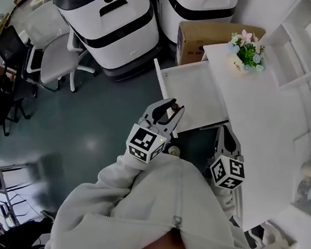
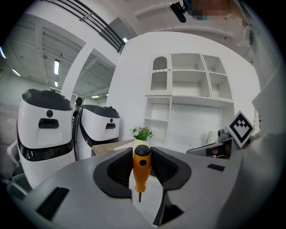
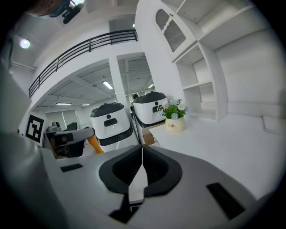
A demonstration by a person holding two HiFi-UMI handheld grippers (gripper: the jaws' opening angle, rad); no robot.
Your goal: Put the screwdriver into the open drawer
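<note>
My left gripper (image 2: 142, 154) had its jaws partly closed and clamped on the screwdriver (image 2: 142, 169), pads pressing both sides of the orange handle; the black cap stood up and the thin shaft pointed down; in the head view that gripper sat over the near left corner of the open drawer (image 1: 195, 92), whose white tray ran off toward one o'clock; how high above it I could not tell; my right gripper (image 1: 225, 132) lay at about four o'clock from the left, beside the white desk (image 1: 271, 140), its jaws together with nothing between them; a flower pot (image 1: 246, 52) stood on the desk at one o'clock, well beyond the drawer
</note>
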